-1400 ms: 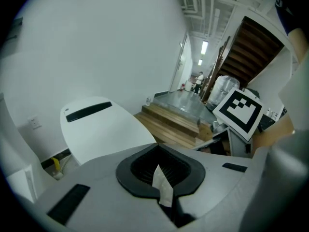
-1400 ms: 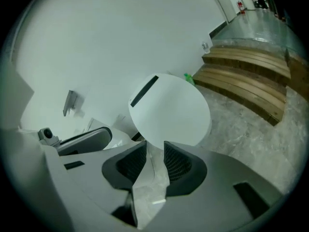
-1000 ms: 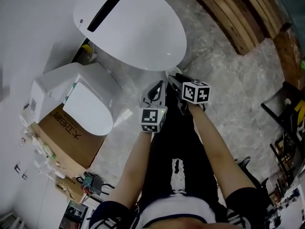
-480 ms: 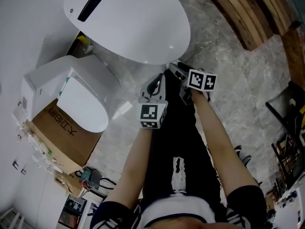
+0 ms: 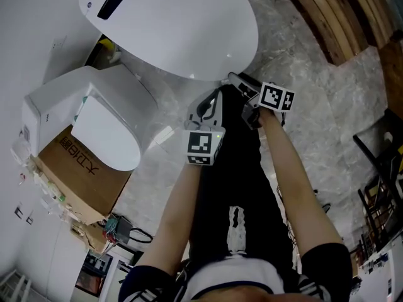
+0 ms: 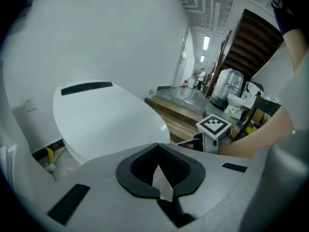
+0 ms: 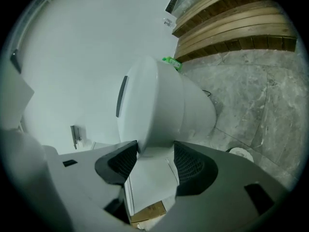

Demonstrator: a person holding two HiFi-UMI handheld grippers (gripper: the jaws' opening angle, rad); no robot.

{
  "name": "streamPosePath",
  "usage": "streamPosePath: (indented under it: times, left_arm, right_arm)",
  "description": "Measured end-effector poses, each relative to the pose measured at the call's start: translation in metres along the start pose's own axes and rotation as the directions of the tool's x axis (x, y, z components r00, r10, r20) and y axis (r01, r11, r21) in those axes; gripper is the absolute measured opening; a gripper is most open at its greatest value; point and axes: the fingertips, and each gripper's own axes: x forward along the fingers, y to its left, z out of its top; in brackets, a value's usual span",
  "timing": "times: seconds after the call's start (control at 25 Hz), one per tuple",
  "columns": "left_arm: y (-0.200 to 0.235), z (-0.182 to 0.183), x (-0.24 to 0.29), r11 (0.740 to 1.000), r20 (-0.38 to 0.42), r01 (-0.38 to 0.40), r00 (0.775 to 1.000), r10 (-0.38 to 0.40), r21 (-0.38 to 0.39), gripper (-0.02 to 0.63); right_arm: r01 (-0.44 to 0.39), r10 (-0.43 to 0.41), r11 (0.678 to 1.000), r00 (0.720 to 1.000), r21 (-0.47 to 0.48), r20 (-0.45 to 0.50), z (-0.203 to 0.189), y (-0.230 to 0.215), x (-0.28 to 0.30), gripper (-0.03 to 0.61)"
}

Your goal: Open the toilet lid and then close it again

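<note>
The white toilet stands at the top of the head view with its oval lid (image 5: 170, 24) down flat. My left gripper (image 5: 211, 104) hangs just off the lid's front edge, jaws shut with nothing in them; its own view looks across the lid (image 6: 106, 120) over the closed jaws (image 6: 158, 170). My right gripper (image 5: 239, 82) is at the lid's front tip. Its jaws are opening wide (image 7: 154, 161), and the front of the toilet (image 7: 149, 105) reaches in between the ribbed pads (image 7: 190, 166) without being pressed.
A second white toilet (image 5: 94, 118) rests on a cardboard box (image 5: 72, 168) by the wall at left. Wooden steps (image 5: 327, 17) run along the top right, and a black rack (image 5: 384, 168) stands at the right edge. The floor is grey marble (image 5: 315, 112).
Both grippers have sunk closer to the lid's front edge. The right one has rolled and its jaws have spread. The left jaws stay shut.
</note>
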Motion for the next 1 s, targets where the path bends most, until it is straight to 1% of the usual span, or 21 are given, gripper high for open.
streamPosePath:
  times: [0.16, 0.24, 0.4, 0.44, 0.64, 0.84, 1.0]
  left_arm:
    - [-0.001, -0.006, 0.002, 1.0, -0.02, 0.009, 1.0, -0.009, 0.0, 0.006]
    - [-0.002, -0.008, 0.004, 1.0, -0.031, 0.017, 0.999, -0.017, 0.004, 0.006]
    - [-0.005, -0.008, 0.007, 0.999, -0.044, 0.03, 0.999, -0.029, 0.023, 0.006]
    - [-0.004, -0.007, 0.008, 0.999, -0.046, 0.031, 0.999, -0.03, 0.024, 0.006]
    - [-0.003, -0.004, 0.009, 0.999, -0.055, 0.038, 0.998, -0.036, 0.03, 0.006]
    - [-0.004, 0.001, 0.007, 0.998, -0.069, 0.041, 0.997, -0.039, 0.041, 0.006]
    - [-0.004, -0.005, 0.002, 0.998, -0.11, 0.041, 0.993, -0.036, 0.037, 0.008]
  right_arm:
    - [-0.043, 0.043, 0.999, 0.999, 0.002, 0.018, -0.001, 0.0, 0.001, 0.201]
    - [-0.052, 0.052, 0.999, 0.998, 0.004, 0.02, -0.001, -0.001, 0.0, 0.201]
    - [-0.029, 0.029, 0.999, 0.999, -0.016, 0.023, 0.001, 0.003, -0.005, 0.199]
    - [-0.027, 0.028, 0.999, 0.999, -0.018, 0.03, 0.001, 0.005, -0.007, 0.188]
    - [-0.04, 0.042, 0.999, 0.997, -0.03, 0.059, 0.002, 0.014, -0.015, 0.166]
    - [-0.043, 0.045, 0.998, 0.997, -0.039, 0.059, 0.003, 0.027, -0.023, 0.158]
    - [-0.036, 0.037, 0.999, 0.997, -0.027, 0.062, 0.003, 0.035, -0.029, 0.155]
